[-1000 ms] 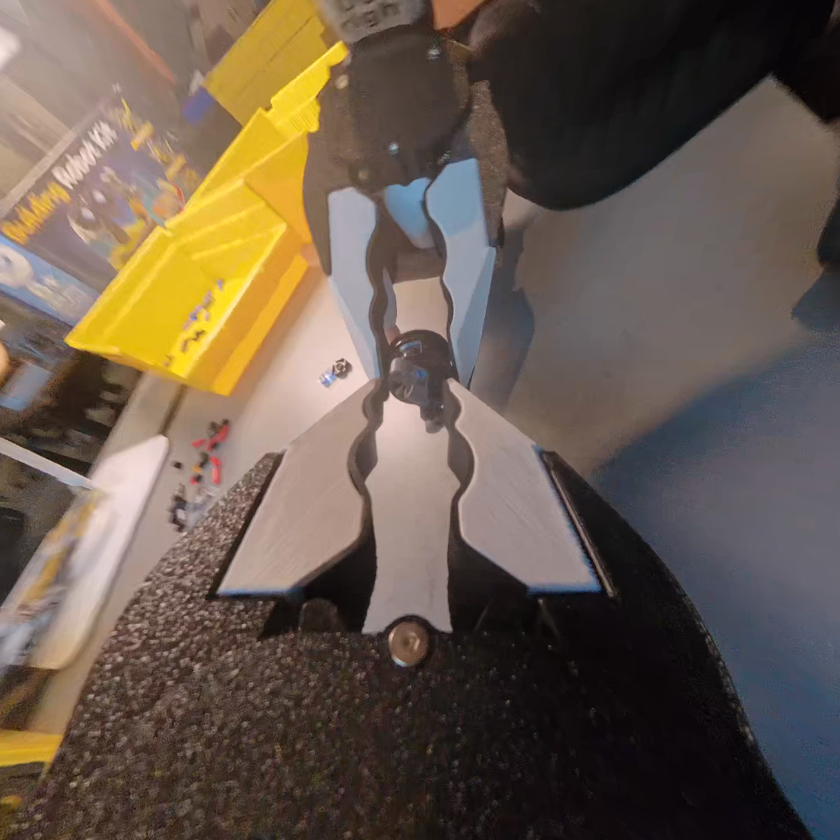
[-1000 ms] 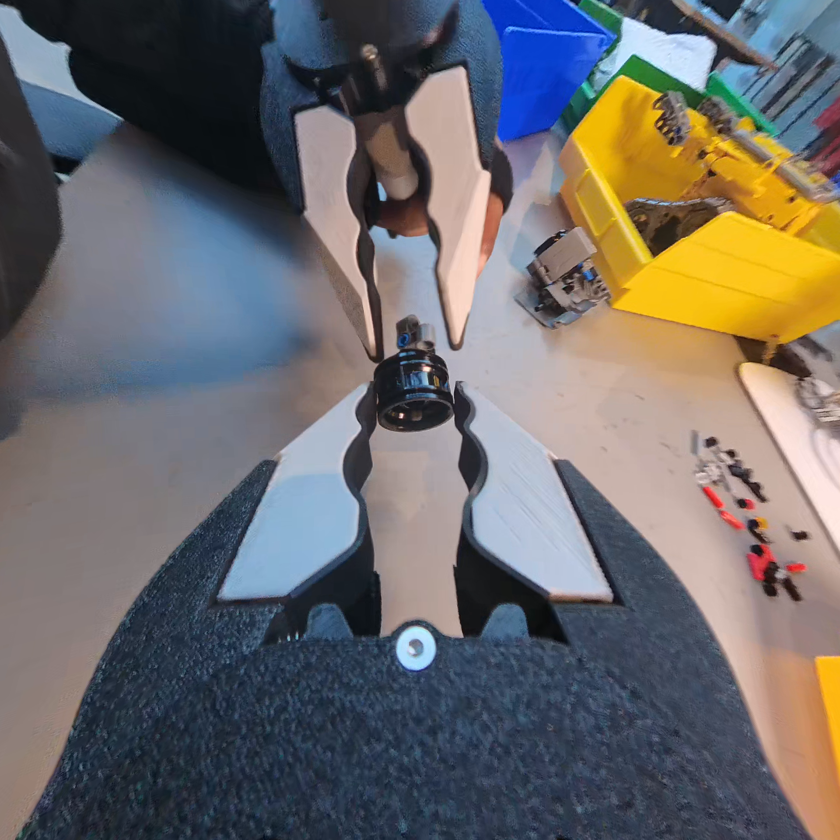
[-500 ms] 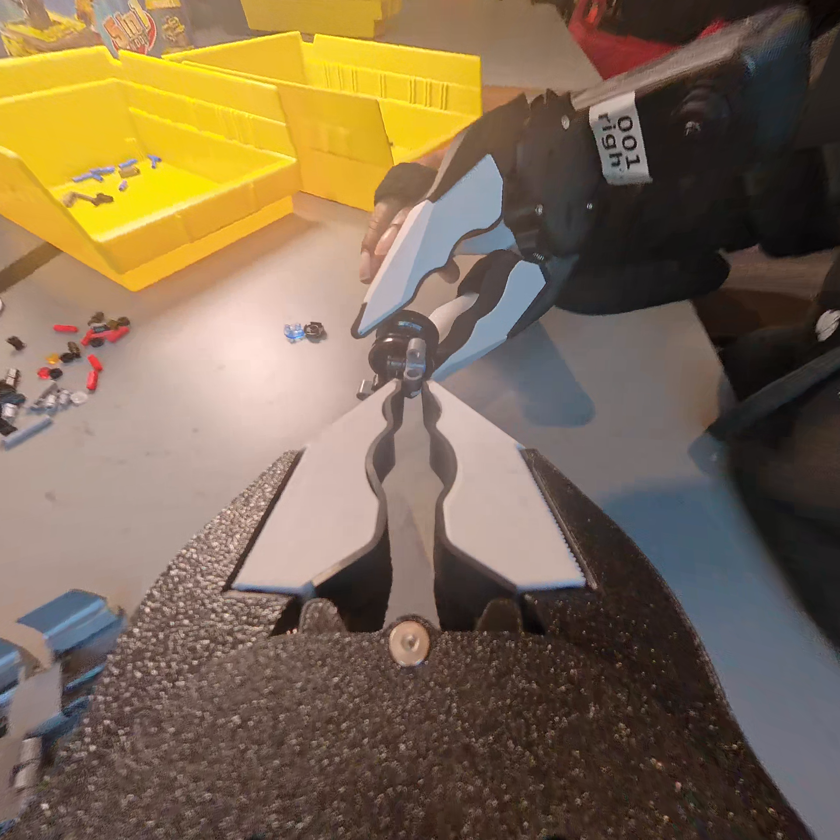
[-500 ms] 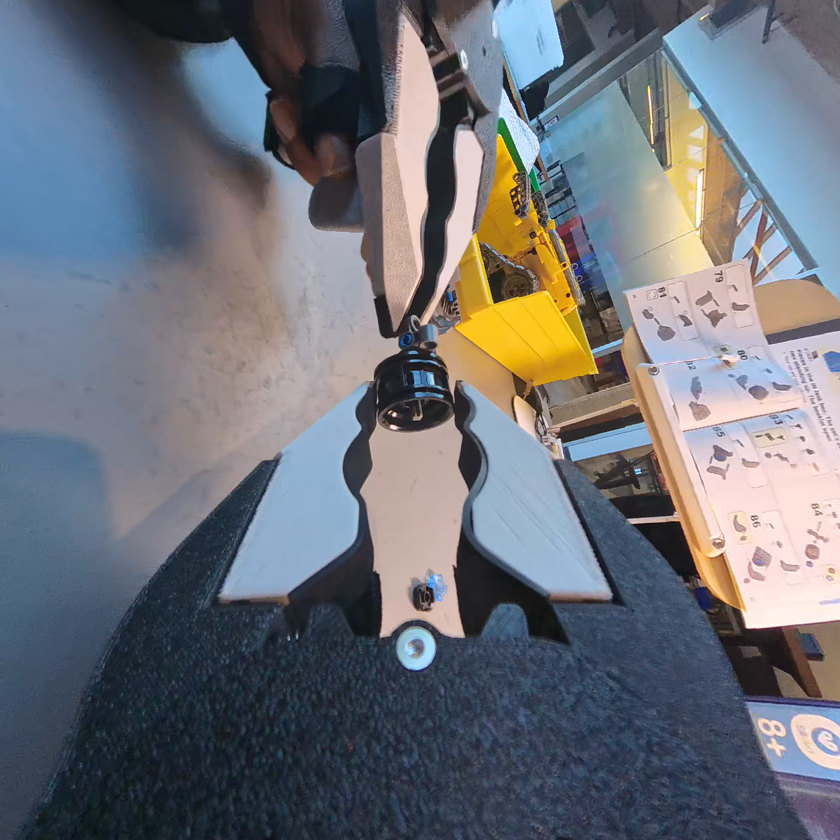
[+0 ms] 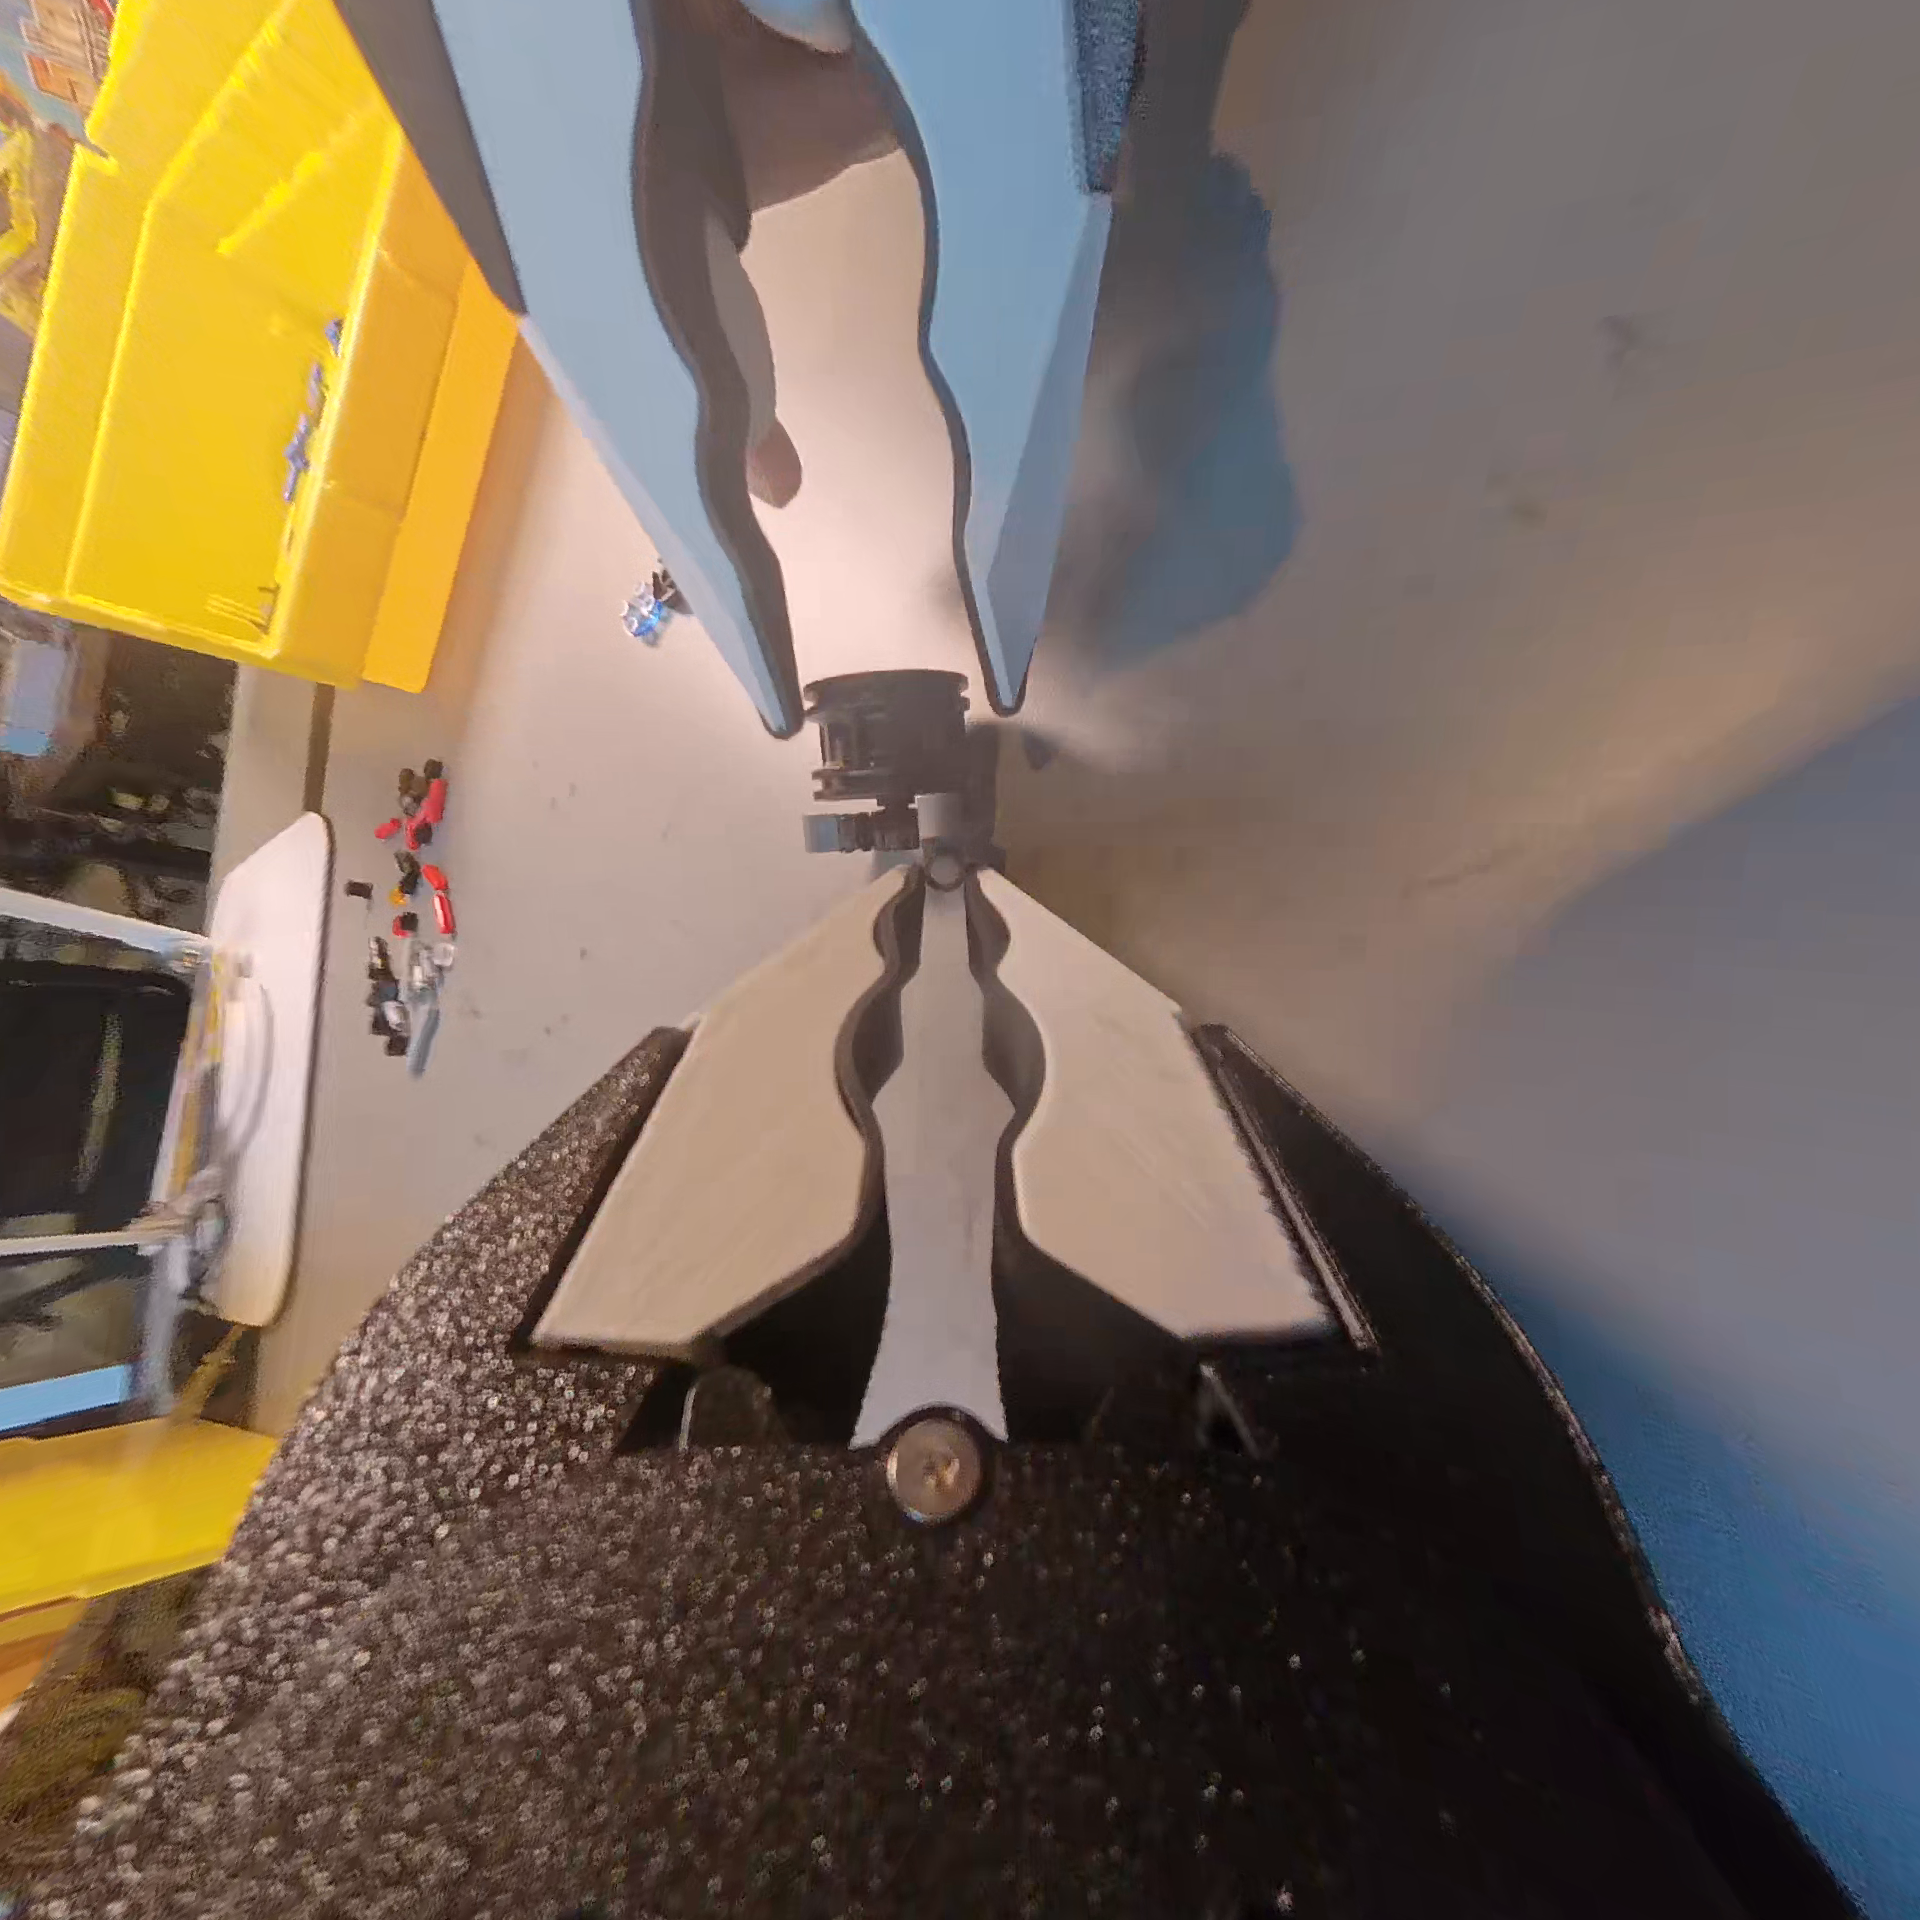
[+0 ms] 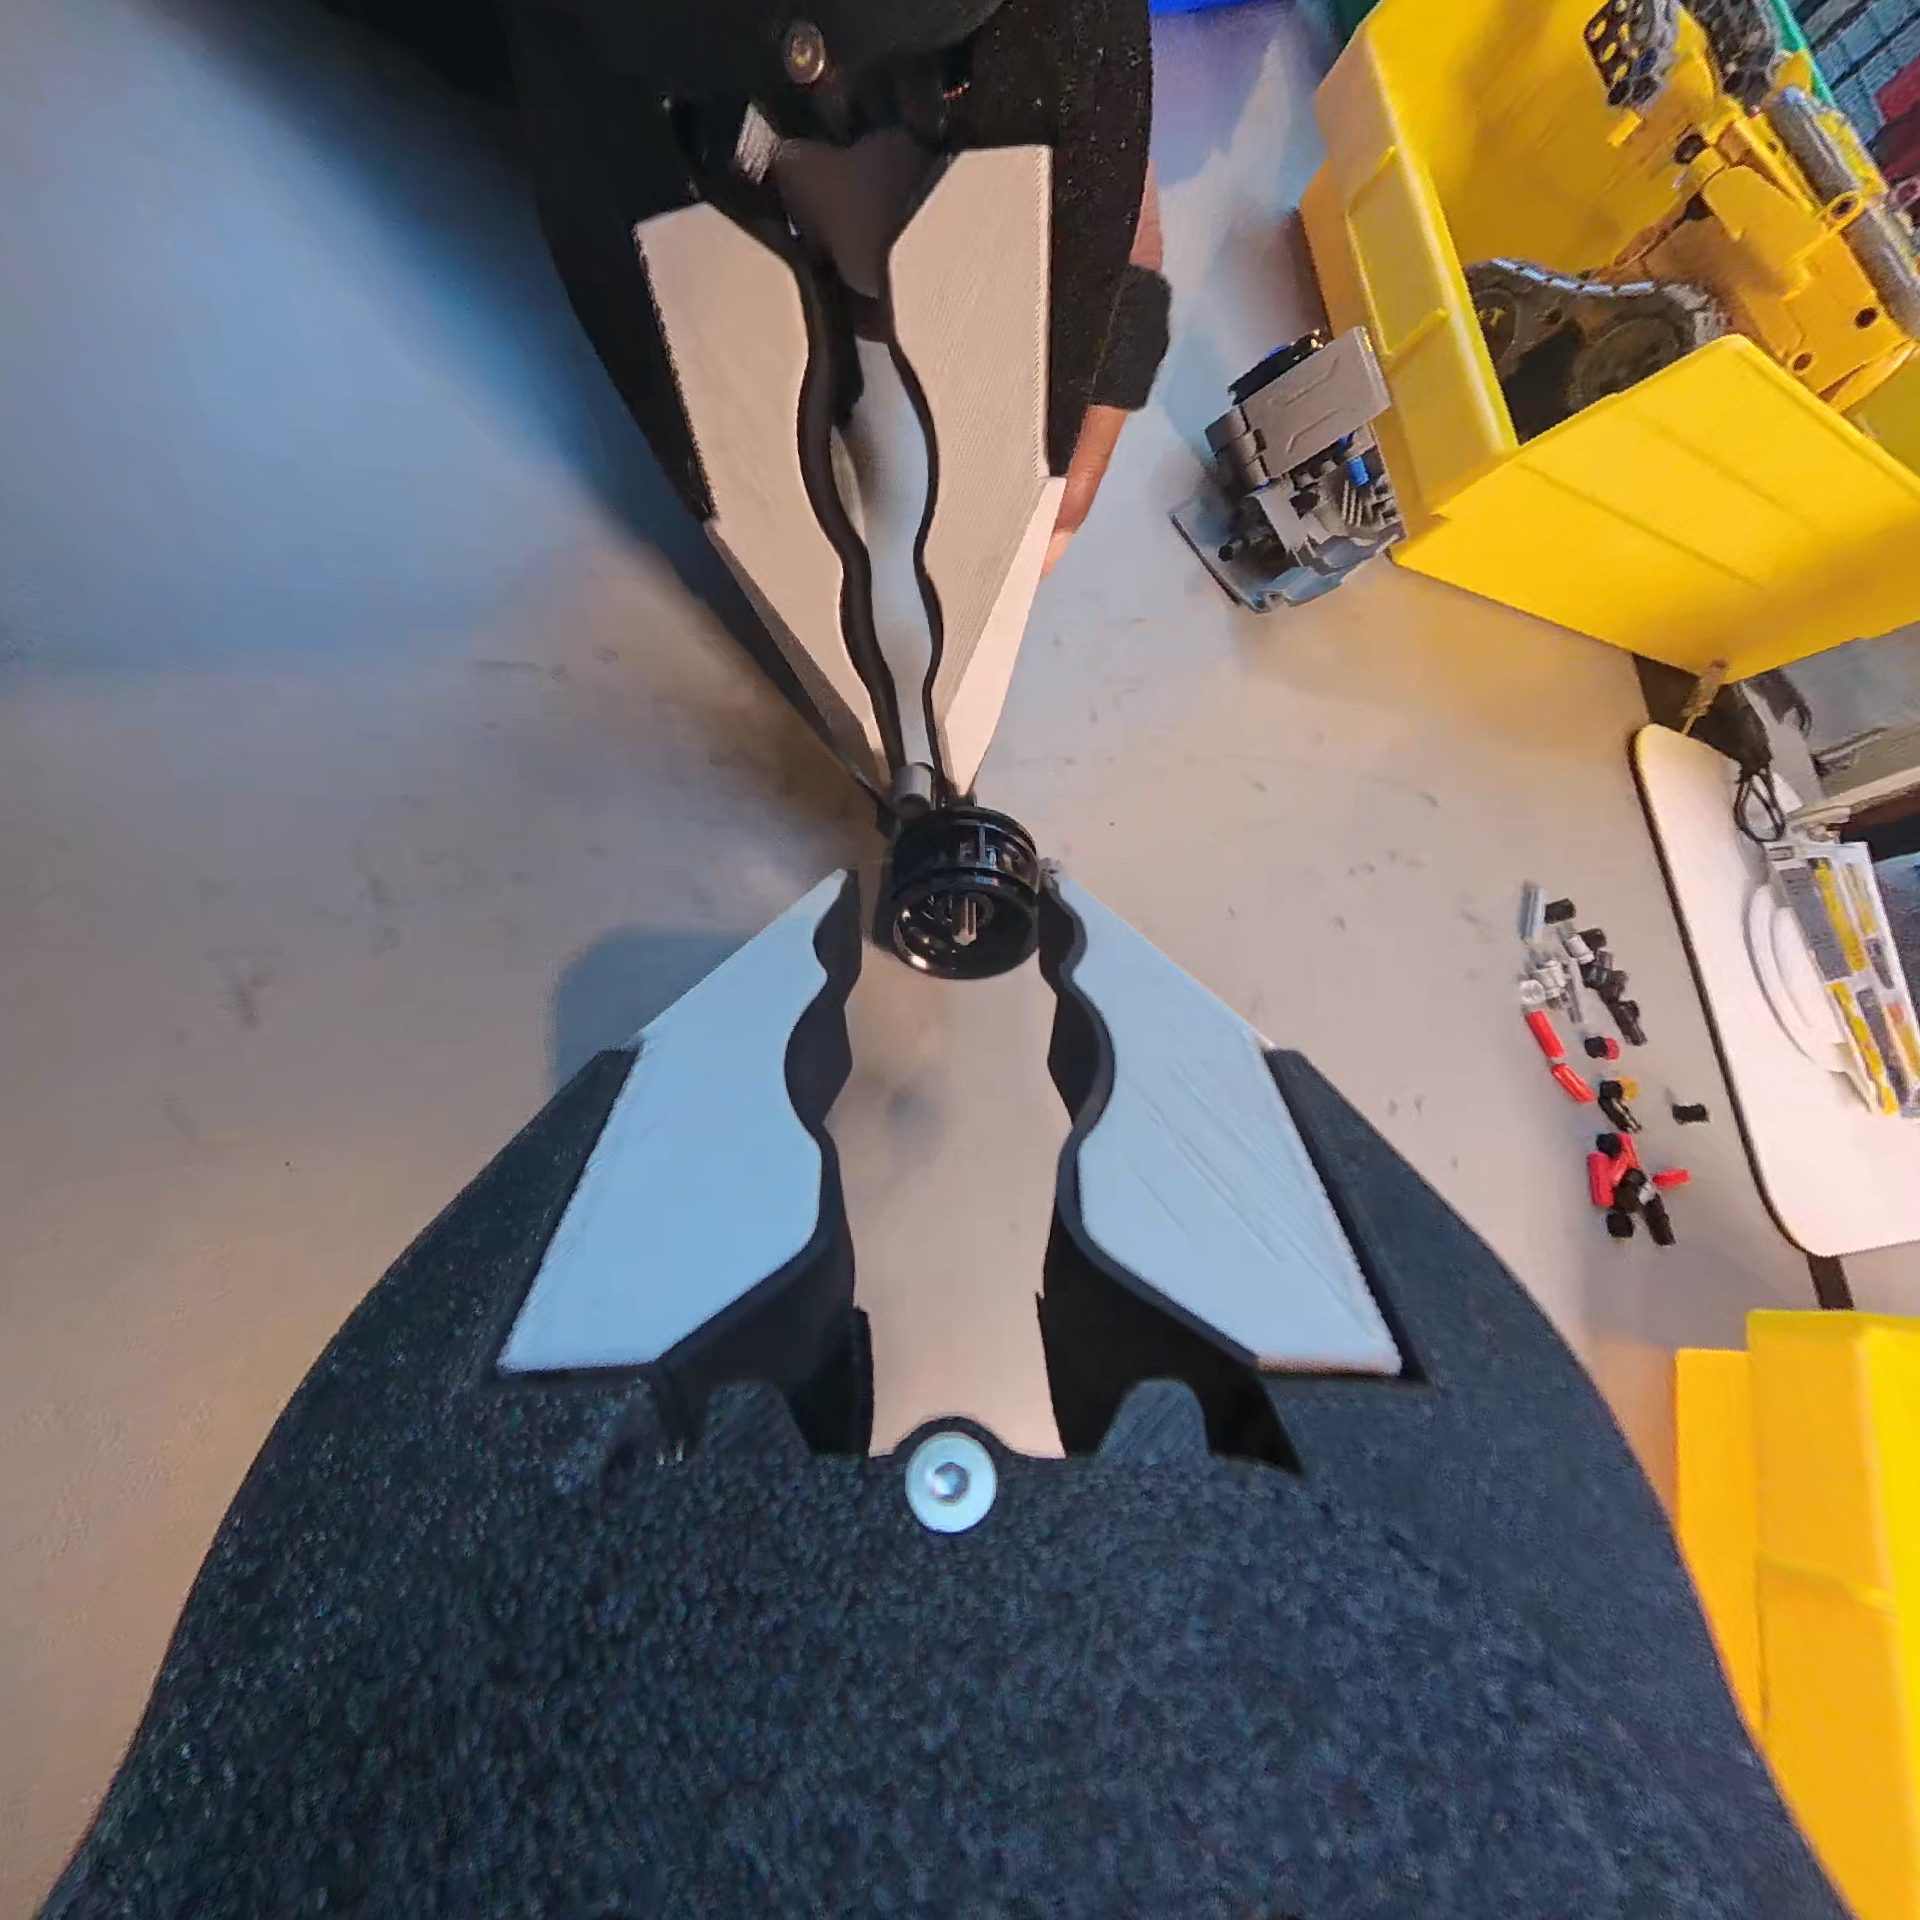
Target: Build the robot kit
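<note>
Above the grey table (image 6: 312,831), a black wheel hub (image 6: 961,899) is clamped by the right gripper (image 6: 951,883) while its small grey connector (image 5: 940,816) is pinched by the nearly shut left gripper (image 5: 943,871), so both grips are best kept coaxial and any push kept straight

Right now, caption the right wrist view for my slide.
Right gripper clamps a black wheel hub while the left gripper pinches its small grey end piece above the table.

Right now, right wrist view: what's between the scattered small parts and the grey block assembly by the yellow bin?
Bare tabletop. Nothing sits between the small loose parts and the grey block assembly in the right wrist view.
</note>
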Demonstrator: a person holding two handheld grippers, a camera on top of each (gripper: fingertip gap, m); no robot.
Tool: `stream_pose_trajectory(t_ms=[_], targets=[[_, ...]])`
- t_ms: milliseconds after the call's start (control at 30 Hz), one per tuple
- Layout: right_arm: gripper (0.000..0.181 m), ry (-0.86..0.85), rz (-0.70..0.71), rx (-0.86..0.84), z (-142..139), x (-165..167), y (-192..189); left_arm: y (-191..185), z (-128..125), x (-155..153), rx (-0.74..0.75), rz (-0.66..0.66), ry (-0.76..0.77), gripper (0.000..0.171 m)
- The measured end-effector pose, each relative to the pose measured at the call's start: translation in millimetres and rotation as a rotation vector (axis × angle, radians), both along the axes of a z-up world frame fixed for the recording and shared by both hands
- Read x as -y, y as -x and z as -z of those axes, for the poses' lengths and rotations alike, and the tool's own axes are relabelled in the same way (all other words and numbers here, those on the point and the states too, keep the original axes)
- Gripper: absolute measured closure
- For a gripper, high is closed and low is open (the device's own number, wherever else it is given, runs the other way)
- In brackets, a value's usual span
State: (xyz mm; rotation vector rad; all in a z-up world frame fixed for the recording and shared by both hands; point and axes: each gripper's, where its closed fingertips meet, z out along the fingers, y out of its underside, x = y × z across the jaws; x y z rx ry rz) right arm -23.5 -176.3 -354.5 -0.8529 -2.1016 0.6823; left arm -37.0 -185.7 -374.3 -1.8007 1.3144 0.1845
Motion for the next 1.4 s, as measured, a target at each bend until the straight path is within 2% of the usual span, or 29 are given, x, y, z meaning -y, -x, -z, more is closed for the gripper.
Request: stream_pose_trajectory(t_ms=[67,100,233,300,367,433,500,700,733,867,967,1033,1100,1200,1333,1367,1400], targets=[[0.153,-0.024,-0.009,-0.019,-1.8,-1.0,-0.6,0.2,-1.6,1.9,0.124,-0.027,0.082,0.158],[0.153,-0.033,-0.014,-0.018,-1.0,-0.2,-0.8,0.1,-4.6,3.7,0.204,-0.036,0.135,0.147],[0.153,-0.127,-0.078,-0.041,3.2,6.3,-1.8,3.9,-30.4,1.4,0.571,-0.099,0.295,0.130],[0.153,-0.187,-0.114,-0.065,3.2,8.2,-2.8,8.7,-39.2,-1.1,0.743,-0.147,0.394,0.131],[0.153,-0.233,-0.140,-0.083,3.4,9.8,-4.1,11.0,-35.7,2.3,0.864,-0.186,0.561,0.134],[0.153,-0.271,-0.165,-0.094,3.3,11.9,-5.3,15.2,-24.7,2.5,0.919,-0.252,0.687,0.136],[0.153,-0.292,-0.187,-0.099,3.4,15.5,-6.4,12.0,-21.1,3.4,0.948,-0.256,0.757,0.139],[0.153,-0.331,-0.229,-0.095,3.6,22.7,-10.6,-5.6,-7.0,12.9,0.717,-0.185,0.740,0.145],[0.153,-0.338,-0.234,-0.092,3.8,23.0,-11.7,-9.1,-8.6,15.3,0.706,-0.156,0.737,0.154],[0.153,-0.337,-0.241,-0.085,3.4,24.8,-13.8,-10.8,-9.5,15.4,0.622,-0.110,0.667,0.155],[0.152,-0.318,-0.218,-0.066,4.3,22.0,-14.0,-8.9,-13.3,10.7,0.539,-0.091,0.546,0.155],[0.144,-0.199,-0.187,-0.024,4.1,23.7,-15.6,-6.2,-16.4,6.5,0.443,-0.086,0.428,0.155],[0.132,0.012,-0.162,0.027,-1.4,29.8,-18.4,-4.3,-20.8,2.0,0.335,-0.071,0.288,0.155],[0.121,0.256,-0.051,0.089,-11.6,21.8,-11.6,-3.6,-25.9,-1.9,0.184,-0.043,0.112,0.155],[0.116,0.267,0.018,0.178,3.2,15.1,-1.0,-7.5,-27.1,-3.1,0.035,0.011,-0.031,0.155],[0.118,0.239,0.014,0.194,8.1,16.4,1.1,-8.6,-26.7,-3.3,0.013,0.021,-0.048,0.155],[0.128,0.199,0.017,0.211,13.7,15.8,2.6,-8.2,-25.9,-4.2,0.001,0.022,-0.059,0.155]])
